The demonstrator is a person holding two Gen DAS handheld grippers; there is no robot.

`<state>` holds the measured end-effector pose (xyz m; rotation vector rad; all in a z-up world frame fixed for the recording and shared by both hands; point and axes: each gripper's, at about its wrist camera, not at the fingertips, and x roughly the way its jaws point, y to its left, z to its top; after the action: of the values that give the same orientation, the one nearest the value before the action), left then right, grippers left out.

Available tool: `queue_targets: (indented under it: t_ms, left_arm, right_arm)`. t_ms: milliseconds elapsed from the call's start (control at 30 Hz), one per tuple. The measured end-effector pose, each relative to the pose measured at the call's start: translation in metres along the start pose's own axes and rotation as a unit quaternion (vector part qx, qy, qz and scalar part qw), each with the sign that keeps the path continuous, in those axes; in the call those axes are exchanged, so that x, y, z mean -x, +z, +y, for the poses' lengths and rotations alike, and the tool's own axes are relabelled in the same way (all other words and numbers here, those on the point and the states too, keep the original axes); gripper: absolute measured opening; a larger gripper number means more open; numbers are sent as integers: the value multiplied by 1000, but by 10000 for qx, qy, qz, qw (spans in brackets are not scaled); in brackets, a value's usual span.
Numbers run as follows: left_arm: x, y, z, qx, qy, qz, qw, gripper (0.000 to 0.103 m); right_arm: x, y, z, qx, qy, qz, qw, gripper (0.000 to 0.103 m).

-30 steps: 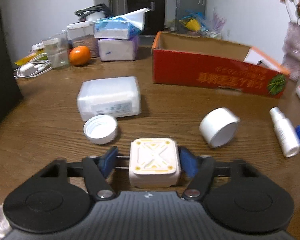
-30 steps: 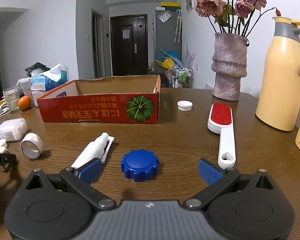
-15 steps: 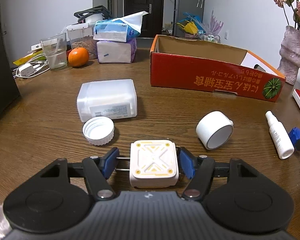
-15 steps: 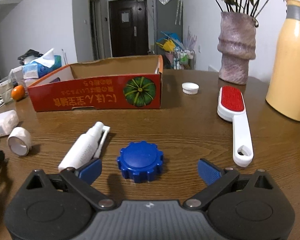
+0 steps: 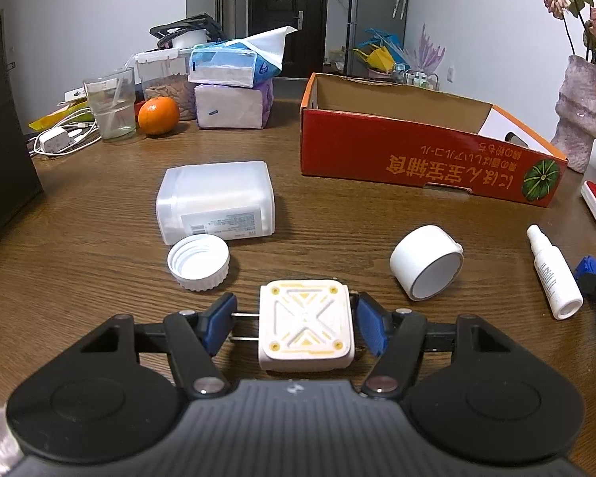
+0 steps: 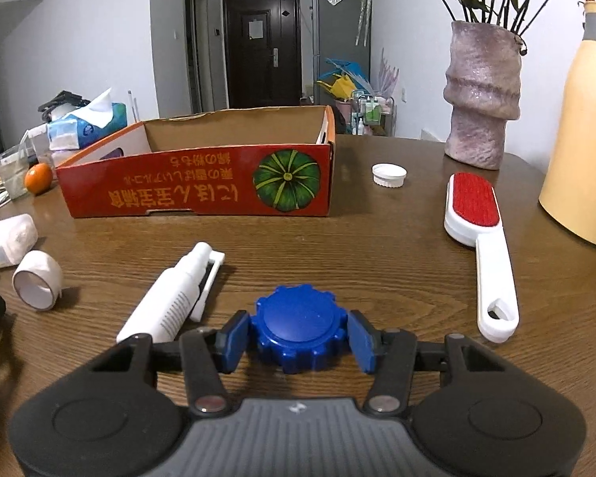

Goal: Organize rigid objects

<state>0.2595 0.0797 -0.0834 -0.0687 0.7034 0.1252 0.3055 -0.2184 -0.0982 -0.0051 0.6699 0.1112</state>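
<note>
The right claw [image 6: 298,336] is closing on the blue cap [image 6: 298,328] lying squarely between its pads, while the red box [image 6: 202,183] is sitting straight ahead, slightly left.

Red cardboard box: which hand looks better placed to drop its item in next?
Probably right: the box lies straight ahead, though the right gripper is only now closing on the blue cap. The left gripper brackets the white charger, box off to the right.
</note>
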Motion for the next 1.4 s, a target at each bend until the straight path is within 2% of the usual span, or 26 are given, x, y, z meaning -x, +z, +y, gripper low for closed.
queue_targets:
  t_ms: [367, 433, 500, 833, 1100, 1400]
  left_arm:
    - [8, 1, -1, 0, -82, -146, 9999, 66]
    - [10, 1, -2, -15, -94, -173, 9998, 61]
    - [12, 0, -2, -13, -149, -193, 9997, 61]
    - [26, 2, -3, 21, -230, -473, 9986, 61]
    - [45, 7, -4, 3, -227, -840, 9962, 61]
    - [54, 17, -8, -4, -305, -983, 9947, 61]
  right_arm:
    - [14, -1, 3, 57, -129, -403, 9991, 53]
    - [16, -2, 4, 59, -143, -475, 9988, 52]
    - [19, -2, 6, 54, -142, -544, 9984, 52]
    - [30, -3, 21, 88, -76, -740, 9972, 53]
    - [41, -1, 29, 159, -46, -943, 9954, 53]
    - [53, 7, 38, 285, 33, -1155, 9929, 53]
